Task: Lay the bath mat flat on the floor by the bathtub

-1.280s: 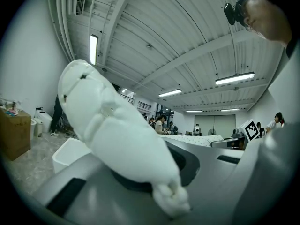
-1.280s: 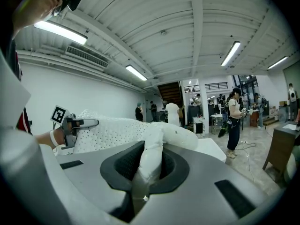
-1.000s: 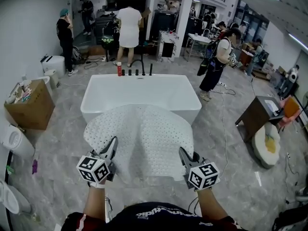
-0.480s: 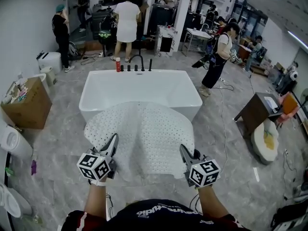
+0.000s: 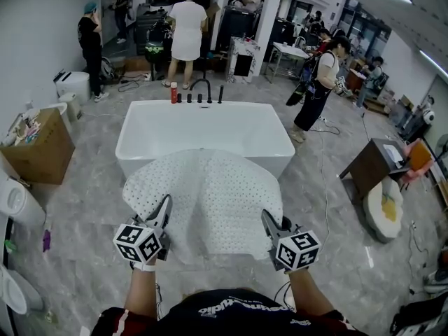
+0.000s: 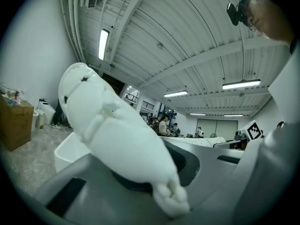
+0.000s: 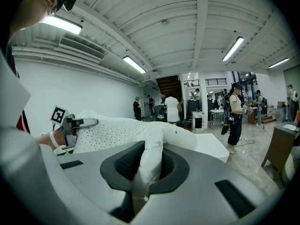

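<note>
A white perforated bath mat point(image 5: 203, 198) hangs spread between my two grippers, in front of the white bathtub point(image 5: 204, 130). My left gripper point(image 5: 164, 212) is shut on the mat's near left edge; in the left gripper view the bunched mat point(image 6: 117, 130) fills the jaws. My right gripper point(image 5: 269, 224) is shut on the near right edge, where a fold of mat point(image 7: 152, 158) is pinched. The mat's far edge droops towards the tub's front wall. The right gripper view also shows my left gripper point(image 7: 77, 123) across the mat.
A brown cardboard box point(image 5: 35, 145) stands at the left wall, with white fixtures point(image 5: 12, 200) nearby. A dark side table point(image 5: 371, 166) and a round cushion point(image 5: 385, 208) sit at the right. Several people stand beyond the tub. Grey marble floor point(image 5: 91, 208) surrounds the tub.
Both grippers hold the mat as before; the view has shifted slightly, and the tub and mat sit a little nearer. The person at the right has stepped a little.
</note>
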